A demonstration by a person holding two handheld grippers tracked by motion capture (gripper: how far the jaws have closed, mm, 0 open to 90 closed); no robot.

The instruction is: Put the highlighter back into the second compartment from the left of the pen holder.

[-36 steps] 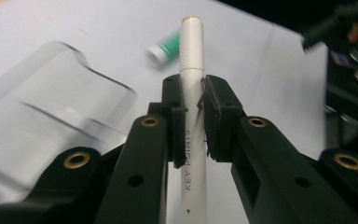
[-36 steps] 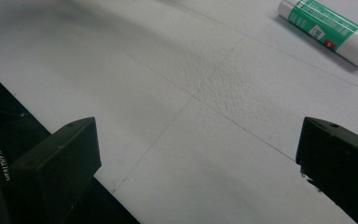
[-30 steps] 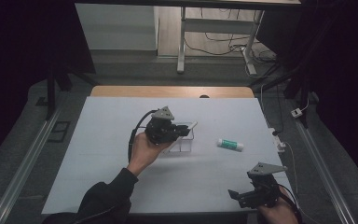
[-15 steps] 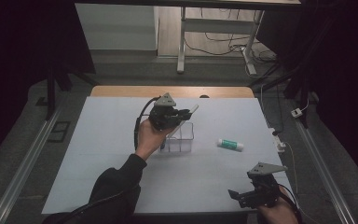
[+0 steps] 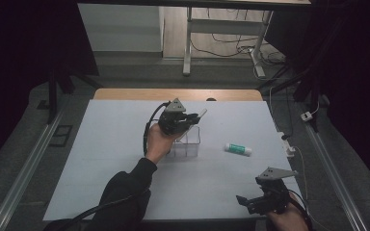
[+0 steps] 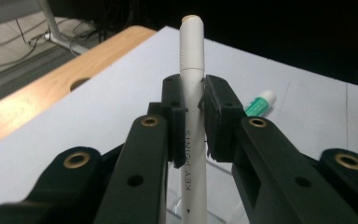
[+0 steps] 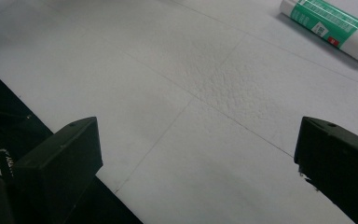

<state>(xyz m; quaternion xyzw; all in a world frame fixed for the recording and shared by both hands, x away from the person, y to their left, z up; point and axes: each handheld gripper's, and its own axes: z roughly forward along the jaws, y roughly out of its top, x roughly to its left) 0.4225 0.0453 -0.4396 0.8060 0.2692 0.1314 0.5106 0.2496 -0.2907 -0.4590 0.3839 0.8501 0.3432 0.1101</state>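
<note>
- Above the middle of the tabletop (image 5: pixel 101 159), the left tool (image 5: pixel 189 119) hangs over a clear plastic box (image 5: pixel 187 144), gripped by the person's left hand (image 5: pixel 156 142).
- Its jaws are nearly closed and clamp a white pen (image 6: pixel 192 93) across the barrel; in the left gripper view the pen runs straight up between the pads, capped end away from the camera, with "KEY POINTS" printed along it.
- In the high view the pen (image 5: pixel 200 114) juts out past the tool, tilted up and to the right, above the box's far edge.
- As I read it, the work is putting the pen into the clear box: the pick-up is done and the pen is carried over the container, but it is not yet inside. Lowering it in and letting go are left.
- The right tool (image 5: pixel 244 202) sits at the near right corner of the tabletop in the person's right hand, jaws spread wide with nothing between them; the right gripper view shows bare white surface in the gap.
- A green-and-white glue stick (image 5: pixel 238 149) lies on its side to the right of the box, well apart from both tools. It may be next for the box, though that is a guess.
- Nothing lies between pen and box; the box opening is narrow, so the long pen may need tipping to drop in cleanly.
</note>
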